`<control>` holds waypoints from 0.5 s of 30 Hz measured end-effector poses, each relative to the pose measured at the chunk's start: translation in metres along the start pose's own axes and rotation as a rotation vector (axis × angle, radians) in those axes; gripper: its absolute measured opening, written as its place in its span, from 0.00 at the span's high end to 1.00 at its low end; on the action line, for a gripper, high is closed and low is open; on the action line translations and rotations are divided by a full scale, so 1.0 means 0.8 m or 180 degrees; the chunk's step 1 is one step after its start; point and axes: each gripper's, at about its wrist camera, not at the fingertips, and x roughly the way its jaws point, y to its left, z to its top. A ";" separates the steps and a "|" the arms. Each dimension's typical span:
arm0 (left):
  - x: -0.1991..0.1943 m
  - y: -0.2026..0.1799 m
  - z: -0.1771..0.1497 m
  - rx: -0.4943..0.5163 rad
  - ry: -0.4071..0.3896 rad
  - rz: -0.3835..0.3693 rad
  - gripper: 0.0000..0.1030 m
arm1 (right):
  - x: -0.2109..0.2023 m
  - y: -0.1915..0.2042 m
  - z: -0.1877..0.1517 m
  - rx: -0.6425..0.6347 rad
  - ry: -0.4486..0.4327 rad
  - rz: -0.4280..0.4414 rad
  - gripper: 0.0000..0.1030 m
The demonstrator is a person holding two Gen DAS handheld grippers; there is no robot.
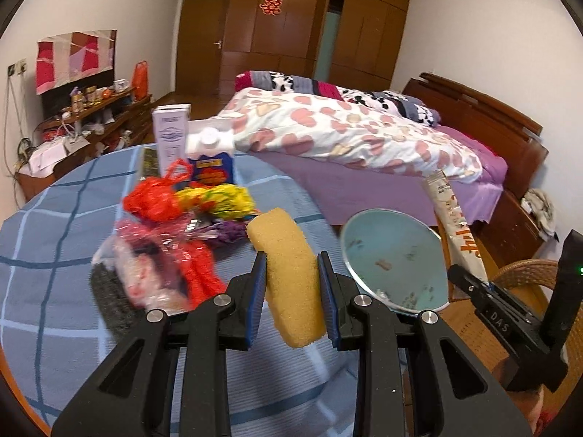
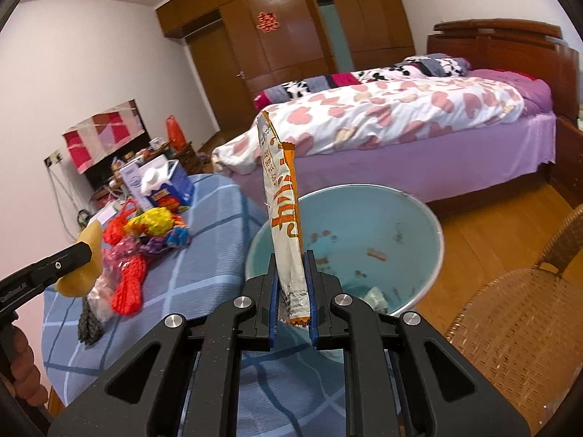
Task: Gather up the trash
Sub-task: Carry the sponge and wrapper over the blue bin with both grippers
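Item, right gripper [image 2: 291,291]: jaws nearly closed, clamped on the lower end of a long white-and-orange foil snack wrapper [image 2: 282,211]; wrapper stands upright, long axis near vertical, torn top tipped slightly left, held above the near rim of the round pale-blue metal bin [image 2: 419,204] beside the blue-checked table [image 2: 218,218]. Item, left gripper [image 1: 291,284]: jaws partly open, pinching a yellow foam sponge [image 1: 288,266] over the table. We judge the wrapper should be carried over the bin's mouth and released end-down; we would bring the sponge after, clear of the rim.
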 end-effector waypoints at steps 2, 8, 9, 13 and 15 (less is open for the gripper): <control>0.007 -0.012 0.005 0.0050 0.0004 -0.0042 0.73 | 0.000 -0.007 0.001 0.0041 -0.0005 -0.0043 0.87; 0.023 -0.046 0.015 0.0201 0.0005 -0.0096 0.73 | 0.009 -0.024 0.003 0.0090 0.0022 -0.0211 0.87; 0.027 -0.052 0.016 0.0225 0.0014 -0.0108 0.73 | 0.012 -0.028 0.003 0.0100 0.0031 -0.0250 0.87; 0.043 -0.074 0.019 0.0313 0.0053 -0.0149 0.73 | 0.020 -0.045 0.002 0.0191 0.0080 -0.0342 0.87; 0.052 -0.086 0.018 0.0366 0.0085 -0.0171 0.73 | 0.024 -0.052 0.002 0.0224 0.0108 -0.0368 0.87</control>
